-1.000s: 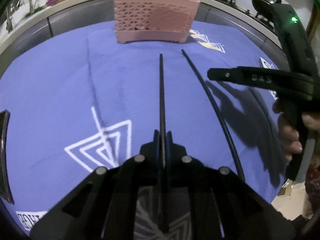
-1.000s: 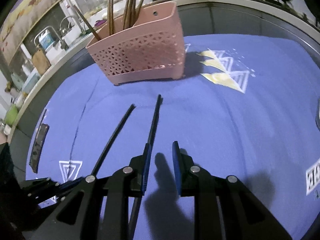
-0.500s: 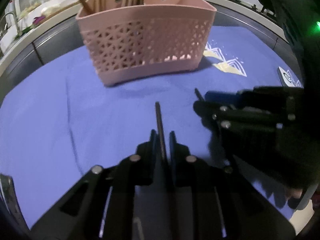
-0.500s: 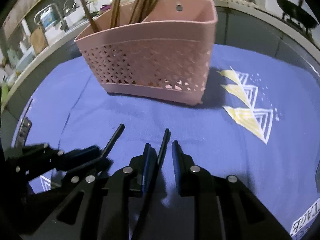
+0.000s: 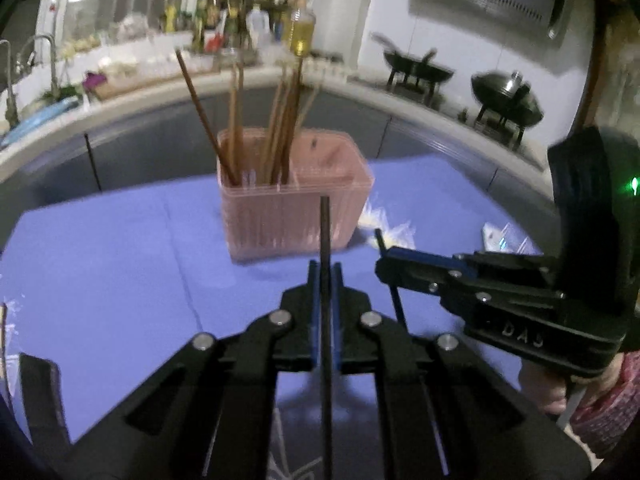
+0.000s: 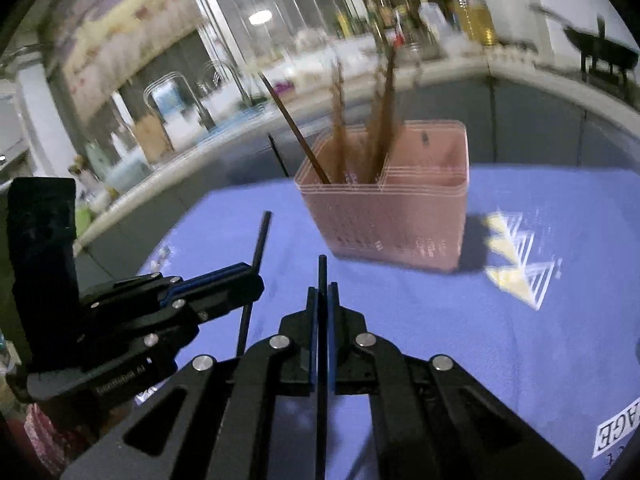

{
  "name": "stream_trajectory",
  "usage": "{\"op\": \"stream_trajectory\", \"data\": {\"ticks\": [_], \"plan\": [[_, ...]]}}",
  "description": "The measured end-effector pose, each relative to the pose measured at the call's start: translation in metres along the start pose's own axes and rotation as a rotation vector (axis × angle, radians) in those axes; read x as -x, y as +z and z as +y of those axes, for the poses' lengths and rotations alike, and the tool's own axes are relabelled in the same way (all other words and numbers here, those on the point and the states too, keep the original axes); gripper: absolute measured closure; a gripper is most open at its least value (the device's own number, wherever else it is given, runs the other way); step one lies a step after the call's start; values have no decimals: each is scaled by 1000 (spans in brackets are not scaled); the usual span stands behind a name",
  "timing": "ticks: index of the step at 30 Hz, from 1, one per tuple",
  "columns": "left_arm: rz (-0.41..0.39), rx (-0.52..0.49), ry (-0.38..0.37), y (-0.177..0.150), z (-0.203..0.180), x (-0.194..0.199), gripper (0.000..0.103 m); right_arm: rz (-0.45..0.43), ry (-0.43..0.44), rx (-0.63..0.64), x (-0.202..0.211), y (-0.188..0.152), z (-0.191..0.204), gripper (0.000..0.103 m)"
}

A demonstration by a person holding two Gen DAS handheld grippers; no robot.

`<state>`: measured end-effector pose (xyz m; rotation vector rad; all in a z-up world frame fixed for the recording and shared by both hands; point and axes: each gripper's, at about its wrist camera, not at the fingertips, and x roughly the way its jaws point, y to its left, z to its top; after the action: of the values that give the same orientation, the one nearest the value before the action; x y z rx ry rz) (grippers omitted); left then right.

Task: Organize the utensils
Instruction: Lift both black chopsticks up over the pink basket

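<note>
Each gripper clamps one black chopstick, both lifted off the purple cloth. In the left wrist view my left gripper point(image 5: 325, 270) is shut on a black chopstick point(image 5: 325, 232) whose tip points at the pink holder point(image 5: 294, 204). My right gripper point(image 5: 380, 266) shows to its right, shut on the other black chopstick point(image 5: 394, 300). In the right wrist view my right gripper point(image 6: 322, 290) pinches its chopstick point(image 6: 322, 270); my left gripper point(image 6: 256, 282) sits at the left with its chopstick point(image 6: 260, 242). The pink holder point(image 6: 400, 216) has several brown chopsticks point(image 6: 340, 128) in its left compartment.
A purple cloth point(image 5: 112, 264) with white triangle prints point(image 6: 520, 256) covers the table. A grey counter rim point(image 5: 420, 100) curves behind, with bottles, a faucet point(image 5: 48, 60) and woks point(image 5: 508, 96). A person's hand point(image 5: 552, 396) holds the right gripper's handle.
Both grippers rose off the cloth with their chopsticks and tilted up, so the holder's open top and the kitchen counter came into view. The right jaws closed fully on their chopstick.
</note>
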<state>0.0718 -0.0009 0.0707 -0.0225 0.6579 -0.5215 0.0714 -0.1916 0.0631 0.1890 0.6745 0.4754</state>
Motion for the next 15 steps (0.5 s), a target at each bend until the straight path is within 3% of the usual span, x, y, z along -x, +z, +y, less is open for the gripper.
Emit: {"op": "stream_trajectory", "data": {"ticks": [7, 15], "plan": [[-114, 9, -10, 28, 2, 44, 99, -163, -10, 59, 34, 35, 28, 99], [-258, 9, 25, 111, 7, 68, 99, -326, -80, 69, 45, 119, 27, 99]]}}
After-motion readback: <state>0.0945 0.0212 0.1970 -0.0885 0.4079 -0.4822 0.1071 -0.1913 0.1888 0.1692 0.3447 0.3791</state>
